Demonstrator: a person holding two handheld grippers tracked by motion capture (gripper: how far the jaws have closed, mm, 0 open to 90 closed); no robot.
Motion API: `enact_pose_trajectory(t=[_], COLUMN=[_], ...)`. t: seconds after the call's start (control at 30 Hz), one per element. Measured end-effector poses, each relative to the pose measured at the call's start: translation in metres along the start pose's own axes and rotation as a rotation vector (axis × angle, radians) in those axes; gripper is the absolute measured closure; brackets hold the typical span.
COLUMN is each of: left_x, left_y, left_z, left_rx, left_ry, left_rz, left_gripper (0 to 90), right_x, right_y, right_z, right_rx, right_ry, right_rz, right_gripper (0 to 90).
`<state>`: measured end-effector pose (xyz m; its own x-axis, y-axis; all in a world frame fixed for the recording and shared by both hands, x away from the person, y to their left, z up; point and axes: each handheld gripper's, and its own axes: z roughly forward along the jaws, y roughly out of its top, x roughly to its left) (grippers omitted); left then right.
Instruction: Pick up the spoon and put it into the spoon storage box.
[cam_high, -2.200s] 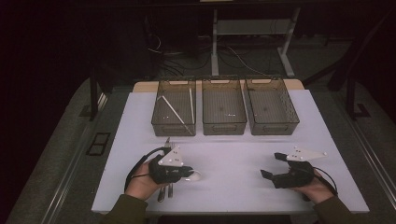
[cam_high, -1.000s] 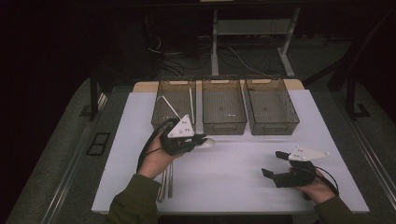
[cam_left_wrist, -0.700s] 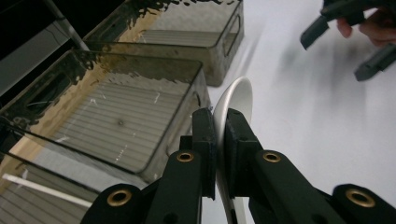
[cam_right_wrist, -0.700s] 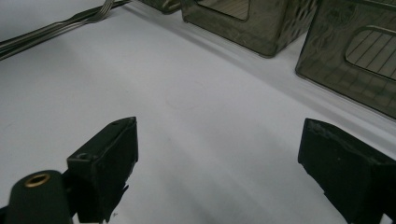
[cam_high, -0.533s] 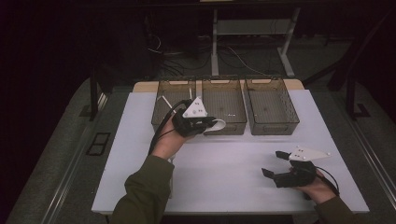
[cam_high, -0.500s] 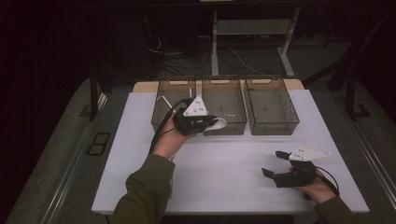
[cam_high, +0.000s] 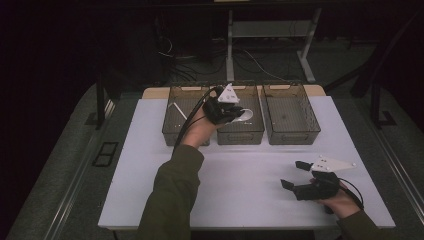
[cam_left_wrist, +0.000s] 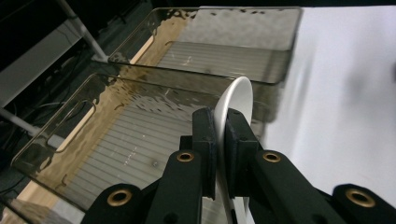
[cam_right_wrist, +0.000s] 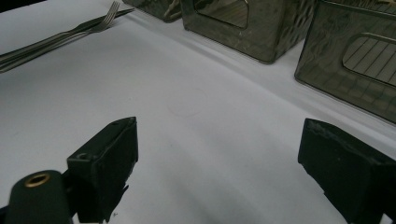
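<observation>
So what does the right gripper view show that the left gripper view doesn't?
Right gripper view: metal forks lying on the table's far left, the right tool with its jaws wide apart and nothing between them, and the bins from the side, with their handle cutouts.

Left gripper view: the left tool clamped on a white spoon, held above the bins, looking down onto their ribbed floors.

Both: the white table and the smoky see-through bins.
</observation>
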<state>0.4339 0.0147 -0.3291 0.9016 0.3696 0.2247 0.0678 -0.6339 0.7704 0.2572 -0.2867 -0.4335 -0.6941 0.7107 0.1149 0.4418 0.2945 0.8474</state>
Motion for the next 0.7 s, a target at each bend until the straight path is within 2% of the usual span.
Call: enact_pose_trajectory(t=[0.13, 0.3, 0.4, 0.53, 0.6, 0.7], left_x=[0.003, 0.002, -0.001, -0.003, -0.002, -0.001], left_y=[0.002, -0.001, -0.004, -0.008, -0.009, -0.008], left_z=[0.022, 0.049, 0.060, 0.067, 0.068, 0.063], left_rx=[0.015, 0.059, 0.076, 0.107, 0.097, 0.085], left_ry=[-0.018, -0.020, -0.025, -0.034, -0.042, -0.047], left_rz=[-0.015, 0.017, 0.005, -0.008, -0.028, -0.035], left_gripper=[83.7, 83.7, 83.6, 82.5, 77.4, 73.2], right_x=[0.000, 0.000, -0.001, -0.001, -0.001, -0.002], right_y=[0.000, 0.000, 0.001, 0.001, 0.001, 0.001], right_z=[0.000, -0.001, -0.002, -0.002, -0.003, -0.003], right_rx=[-0.003, -0.012, -0.016, -0.017, -0.019, -0.021], right_ry=[0.004, 0.007, 0.004, 0.003, 0.002, 0.000], right_rz=[0.002, 0.003, 0.002, 0.007, 0.009, 0.007], right_gripper=[12.4, 12.4, 12.4, 12.4, 12.4, 12.4])
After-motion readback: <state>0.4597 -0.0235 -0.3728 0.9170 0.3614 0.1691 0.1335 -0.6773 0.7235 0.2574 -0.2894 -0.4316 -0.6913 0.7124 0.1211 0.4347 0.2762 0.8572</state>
